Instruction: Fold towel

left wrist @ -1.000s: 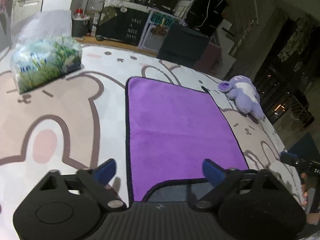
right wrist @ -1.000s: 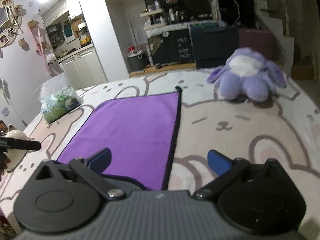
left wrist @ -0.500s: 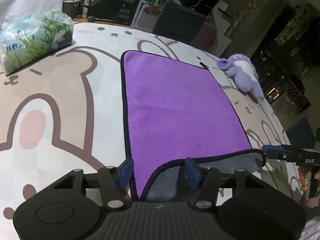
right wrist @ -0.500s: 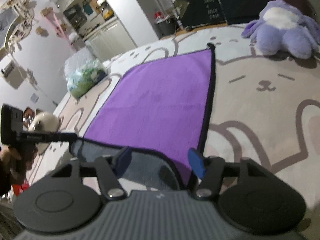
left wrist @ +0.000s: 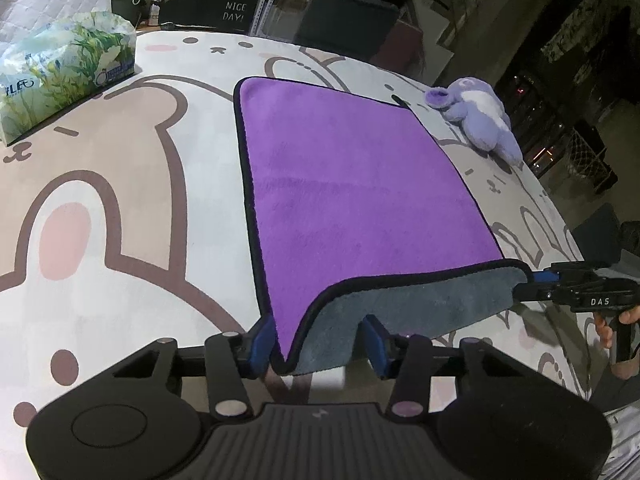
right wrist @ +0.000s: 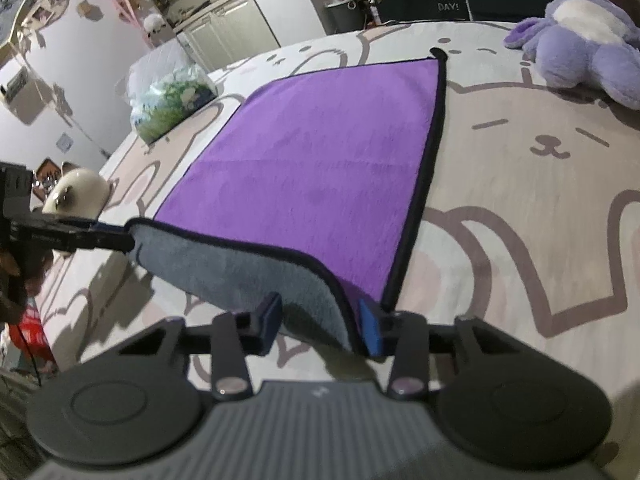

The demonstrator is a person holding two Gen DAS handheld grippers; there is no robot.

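The bear-print bed cover carries the purple towel, its near edge lifted with the grey underside showing. The left gripper and right gripper each clench a near corner between their fingers.

Purple towel flat, near edge lifted, grey underside showing

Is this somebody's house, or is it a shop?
Most likely a home. The purple towel lies on a cartoon bear-print cover, with a purple plush toy and a soft tissue pack nearby. White kitchen cabinets stand behind.
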